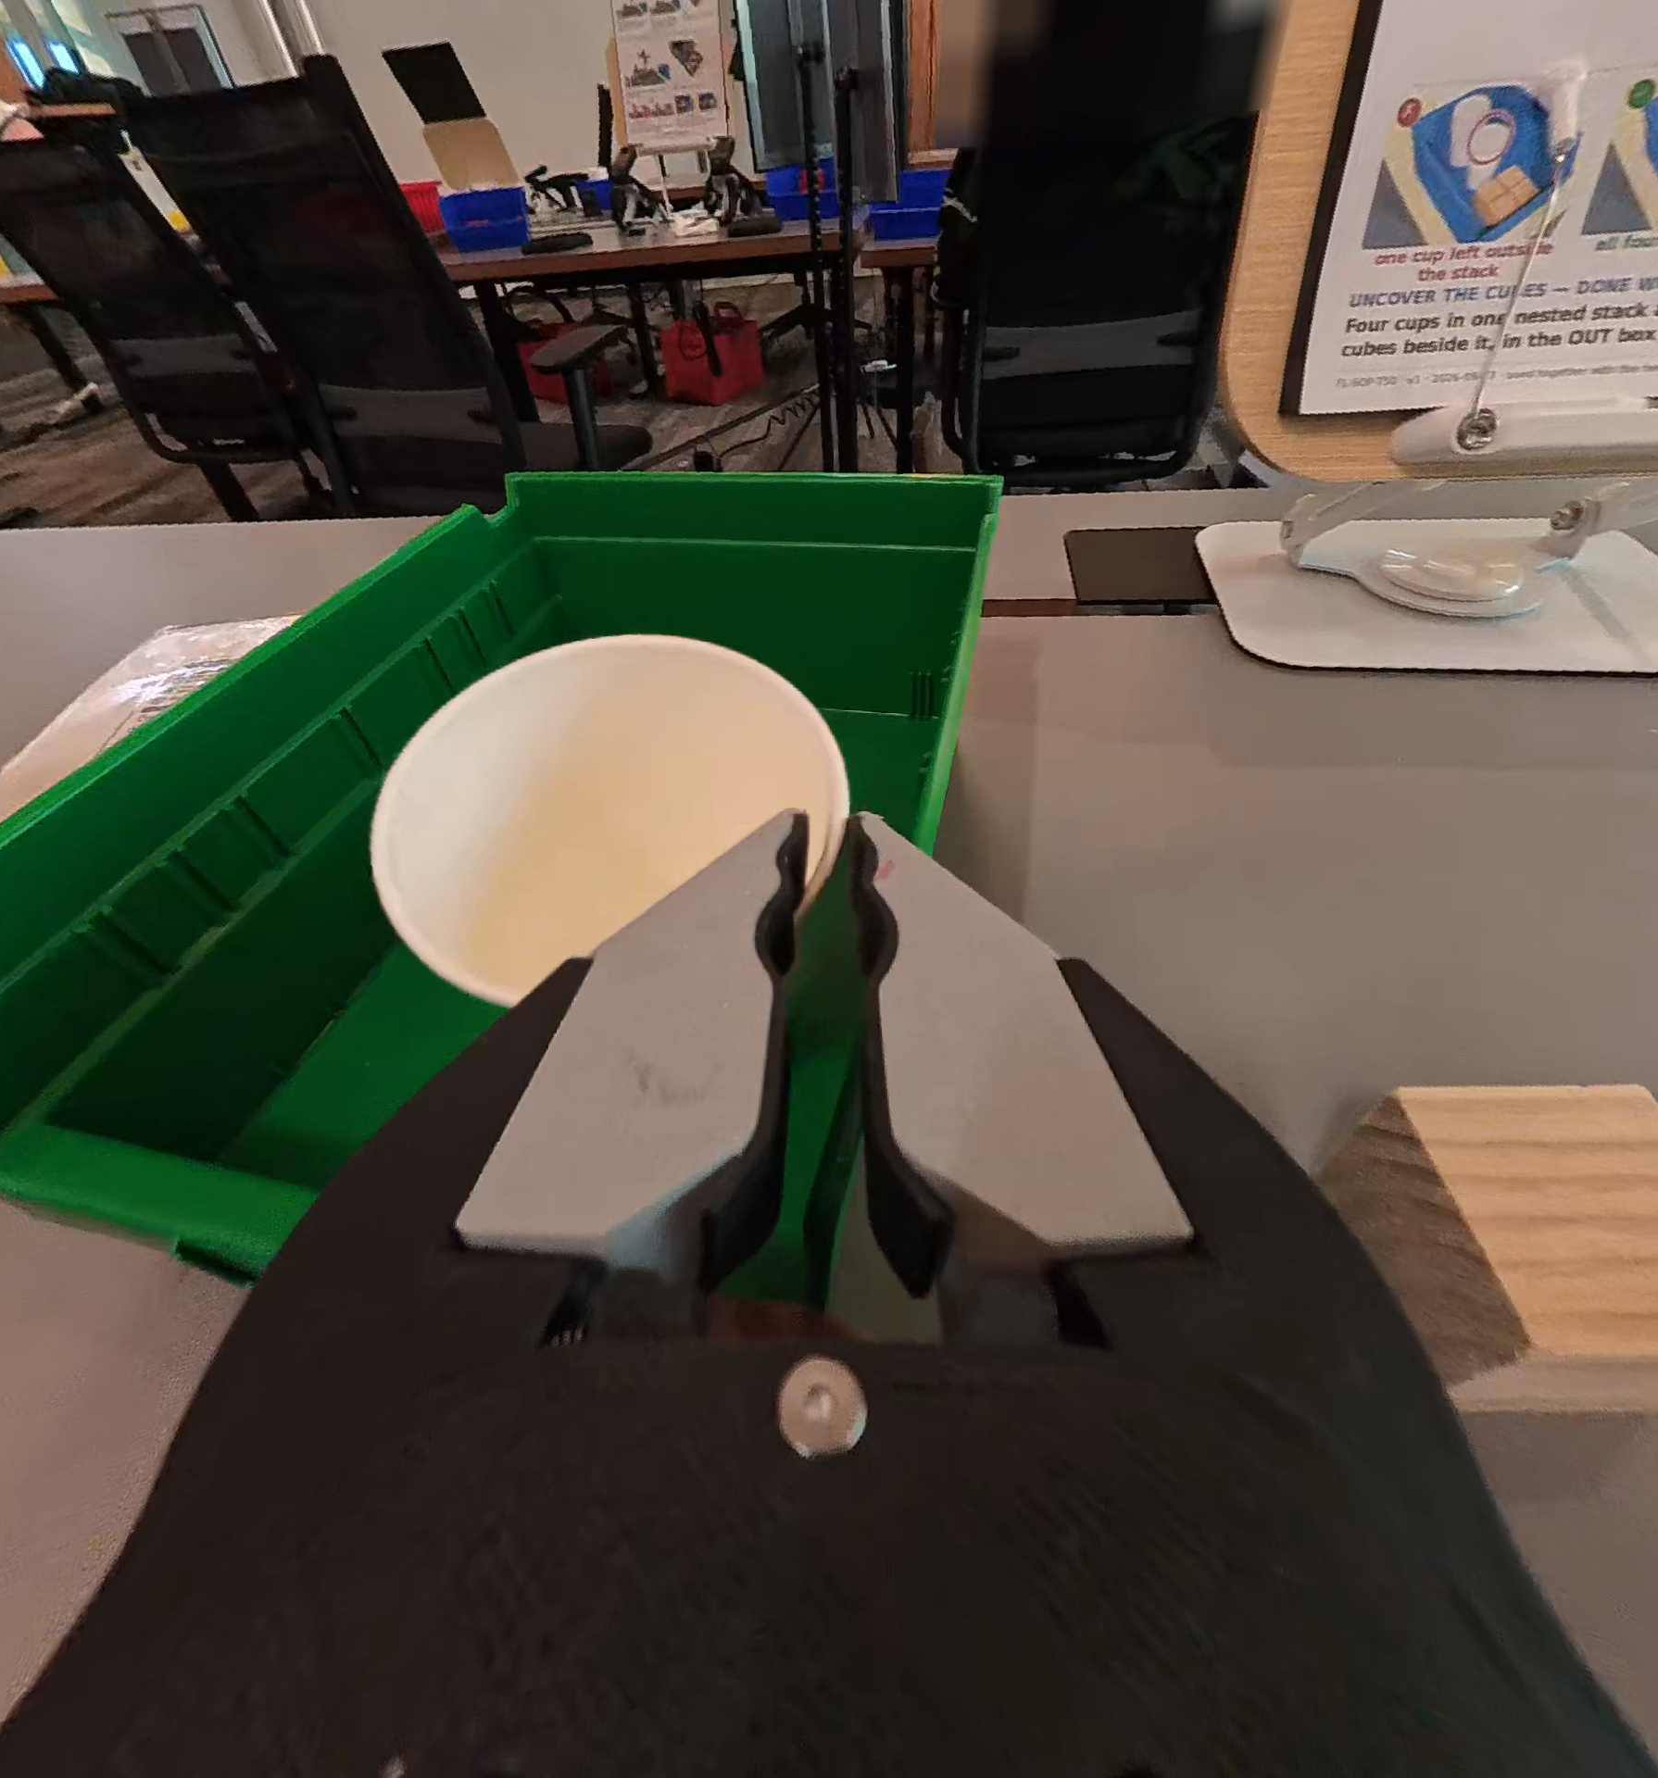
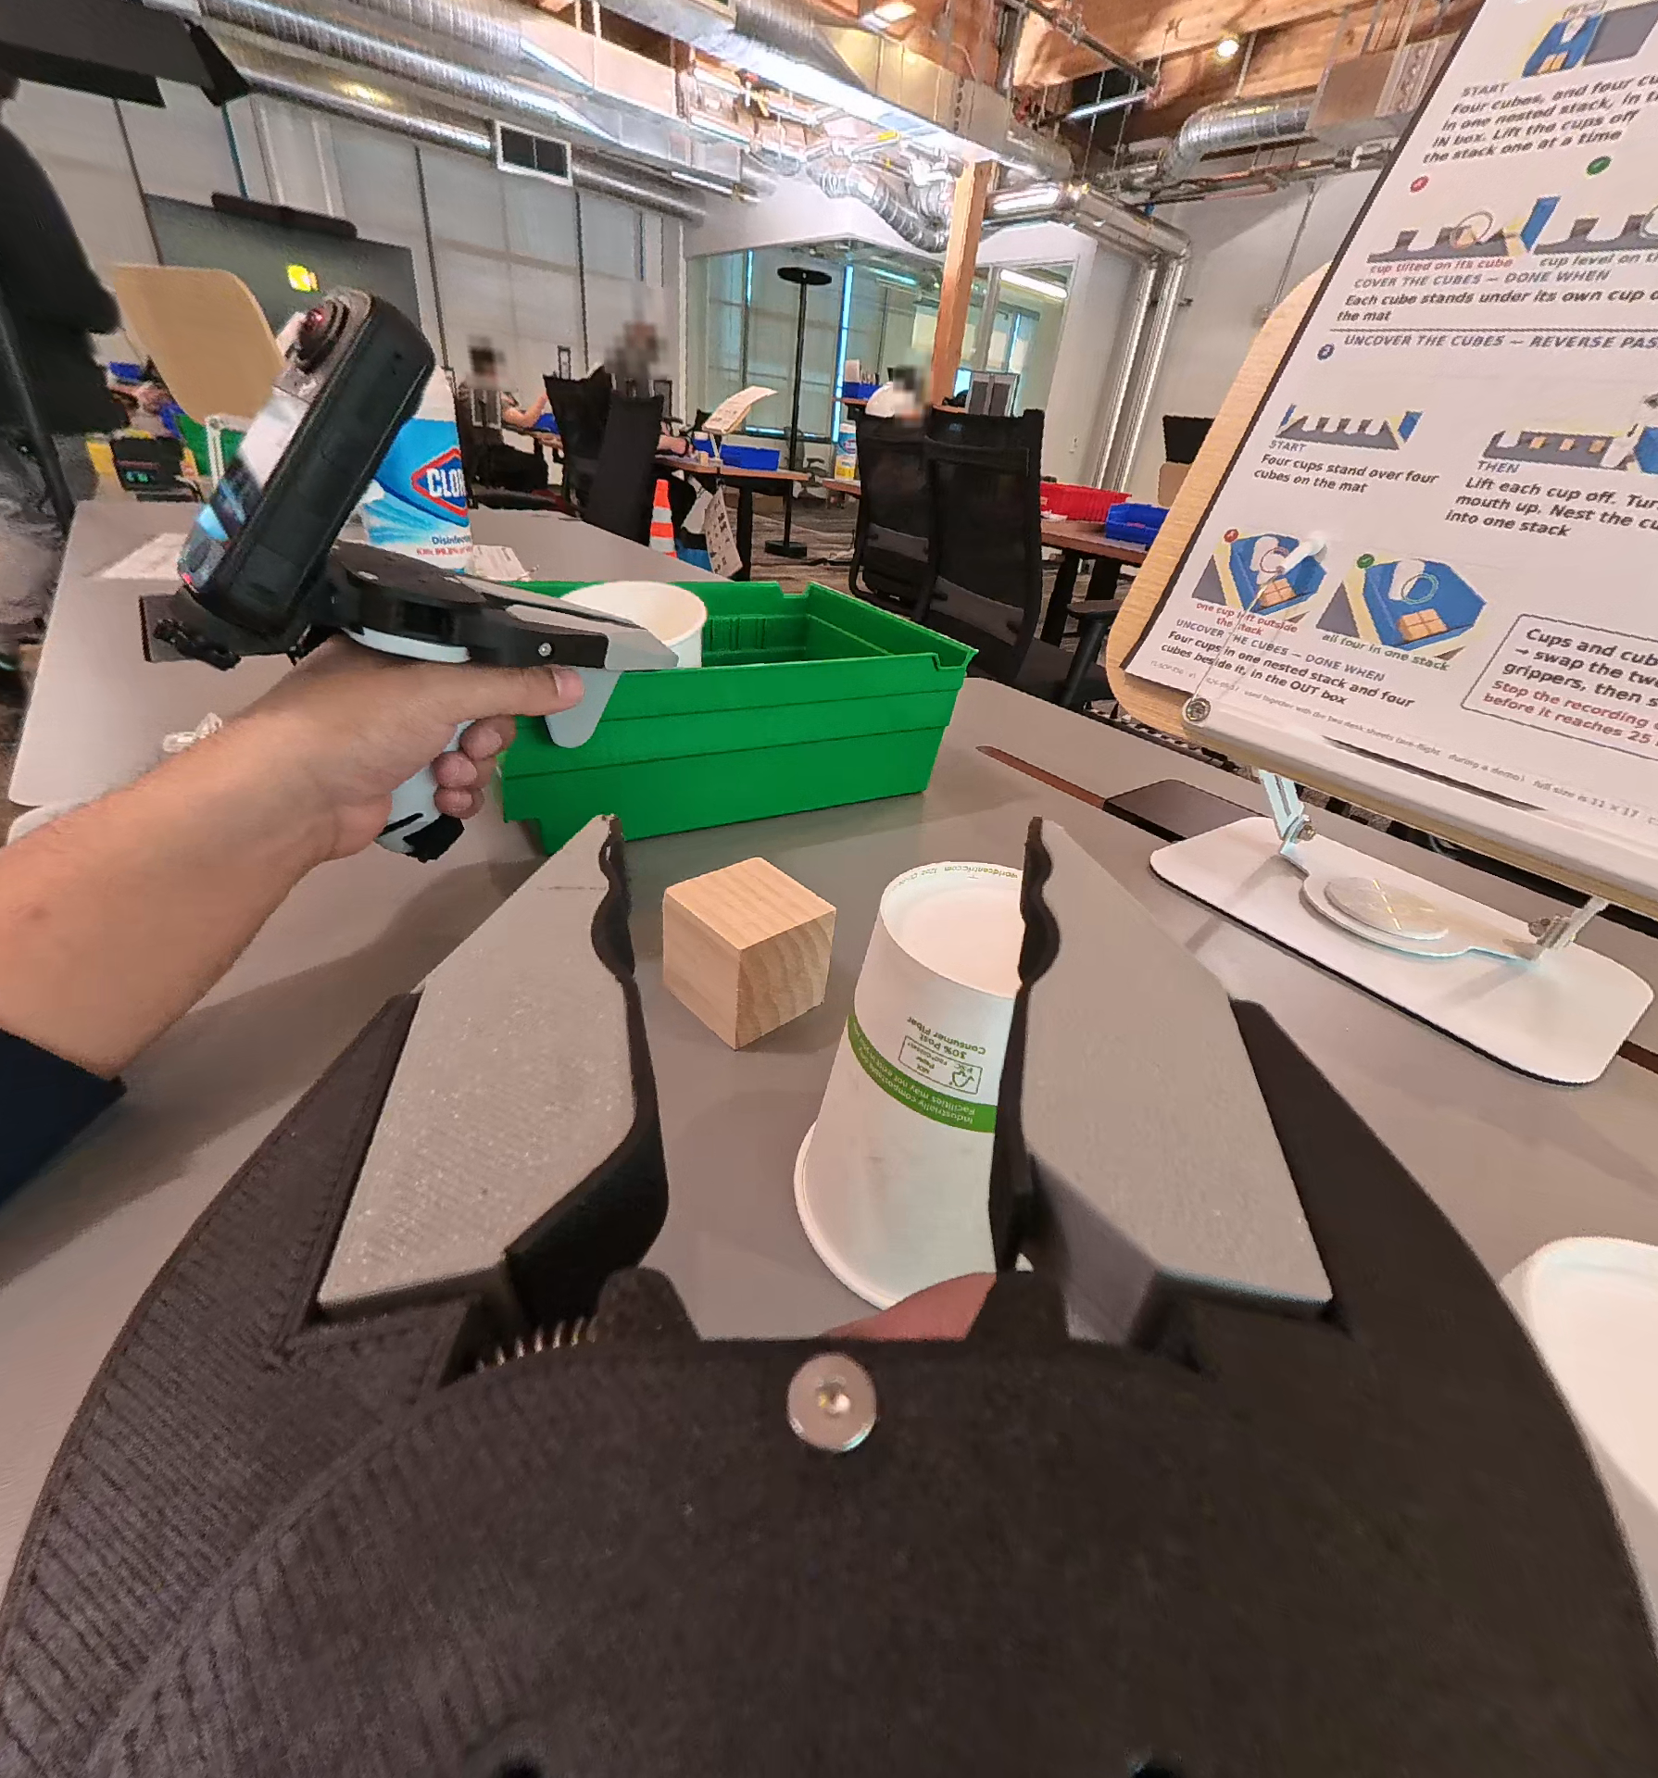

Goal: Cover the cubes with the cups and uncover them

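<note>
Green bin (image 1: 228,866) on grey table (image 1: 1287,866). Left gripper (image 1: 827,847) pinches the rim of white cup (image 1: 594,808) over the bin; thin rim hold could slip. Right gripper (image 2: 820,904) spread above upside-down cup (image 2: 912,1106) and bare cube (image 2: 746,948).

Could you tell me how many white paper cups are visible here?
3: one mouth-up in the left gripper over the green bin, one inverted on the table between the right gripper's open fingers, one partly visible at bottom right.
</note>
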Action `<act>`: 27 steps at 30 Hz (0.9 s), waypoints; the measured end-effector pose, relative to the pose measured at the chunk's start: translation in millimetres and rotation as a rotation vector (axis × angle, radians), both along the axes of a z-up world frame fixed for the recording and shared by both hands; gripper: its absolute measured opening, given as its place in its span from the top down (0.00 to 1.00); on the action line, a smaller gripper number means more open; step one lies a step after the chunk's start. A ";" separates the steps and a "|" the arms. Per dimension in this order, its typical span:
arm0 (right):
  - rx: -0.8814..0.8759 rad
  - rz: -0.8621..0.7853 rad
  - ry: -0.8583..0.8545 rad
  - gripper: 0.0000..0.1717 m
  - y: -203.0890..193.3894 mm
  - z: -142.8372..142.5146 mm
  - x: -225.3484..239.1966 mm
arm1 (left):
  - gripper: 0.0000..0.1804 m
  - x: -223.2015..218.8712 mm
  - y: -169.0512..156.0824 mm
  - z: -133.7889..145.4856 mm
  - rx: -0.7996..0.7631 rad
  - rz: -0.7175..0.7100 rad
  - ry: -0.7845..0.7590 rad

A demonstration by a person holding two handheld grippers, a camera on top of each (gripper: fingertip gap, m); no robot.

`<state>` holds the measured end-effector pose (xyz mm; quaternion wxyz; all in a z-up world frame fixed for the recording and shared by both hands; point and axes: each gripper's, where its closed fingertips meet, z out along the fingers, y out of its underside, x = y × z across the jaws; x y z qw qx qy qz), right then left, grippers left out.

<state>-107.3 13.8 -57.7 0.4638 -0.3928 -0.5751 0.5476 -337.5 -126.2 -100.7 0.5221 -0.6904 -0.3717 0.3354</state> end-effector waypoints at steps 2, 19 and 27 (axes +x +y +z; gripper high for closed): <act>-0.003 0.001 0.002 0.54 0.4 0.8 0.8 | 0.97 0.3 -0.2 0.1 -0.017 0.002 0.005; -0.035 0.075 0.004 0.55 -10.8 4.0 5.2 | 0.98 99.6 15.2 132.9 0.407 -0.320 0.684; -0.232 0.357 0.001 0.54 -38.6 20.9 23.6 | 0.98 213.0 25.9 160.3 1.017 -1.244 0.461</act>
